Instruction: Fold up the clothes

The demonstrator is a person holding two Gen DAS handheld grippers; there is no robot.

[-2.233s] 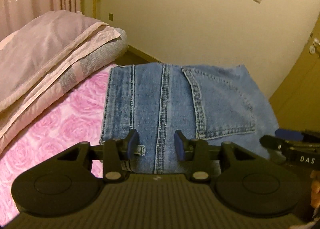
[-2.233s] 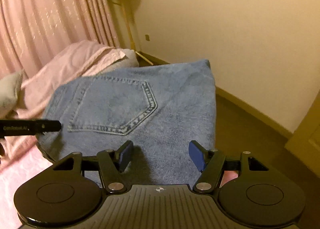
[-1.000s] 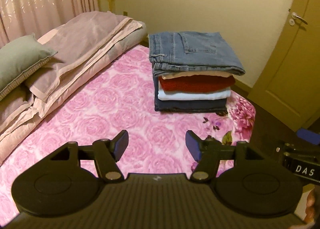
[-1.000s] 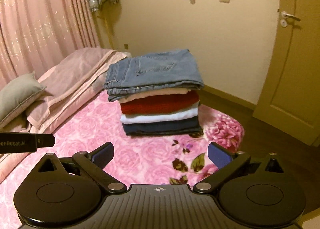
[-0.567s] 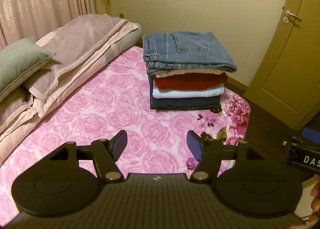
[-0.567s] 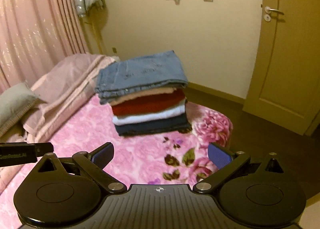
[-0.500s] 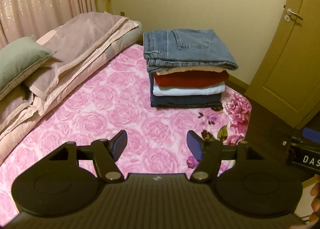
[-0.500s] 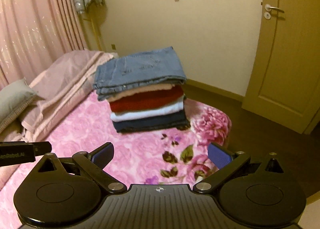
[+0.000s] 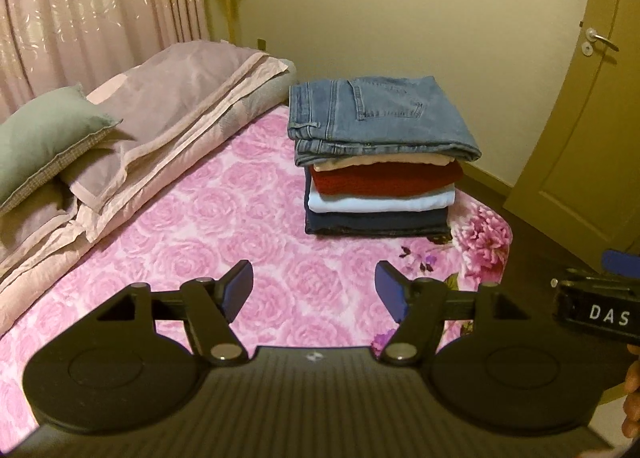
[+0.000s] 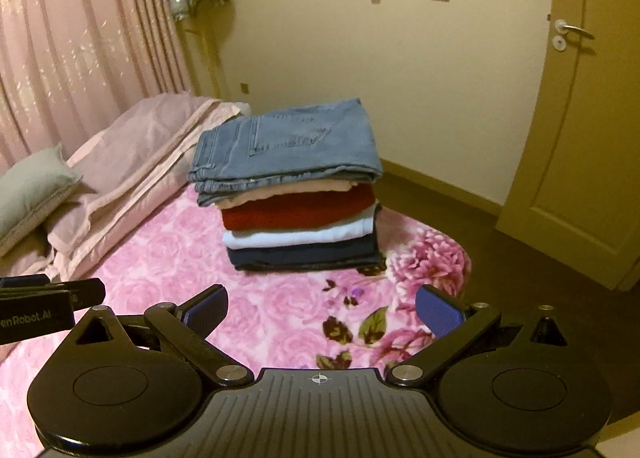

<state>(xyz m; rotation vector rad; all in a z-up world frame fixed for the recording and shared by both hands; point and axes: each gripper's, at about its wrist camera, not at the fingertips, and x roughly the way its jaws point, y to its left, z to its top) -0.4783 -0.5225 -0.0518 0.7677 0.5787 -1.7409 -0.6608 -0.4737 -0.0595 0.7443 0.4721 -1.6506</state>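
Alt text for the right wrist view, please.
A stack of folded clothes, light blue jeans on top, sits on a pink floral bedspread. The right hand-held gripper hangs open and empty in the foreground.

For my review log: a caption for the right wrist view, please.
Open right tool, holding nothing, faces a stack topped by folded light-blue denim jeans on the pink rose-print blanket.

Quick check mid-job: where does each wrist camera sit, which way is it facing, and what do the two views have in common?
Left wrist: rides the left gripper, angled down over the pink floral bedspread at the folded stack topped by jeans; open jaws, the right gripper's tip and fingertips at the right edge.
Right wrist: rides the right gripper, facing the same stack from further right; open jaws, left gripper's tip at left.
Shared: stack, pillows, curtain, door.
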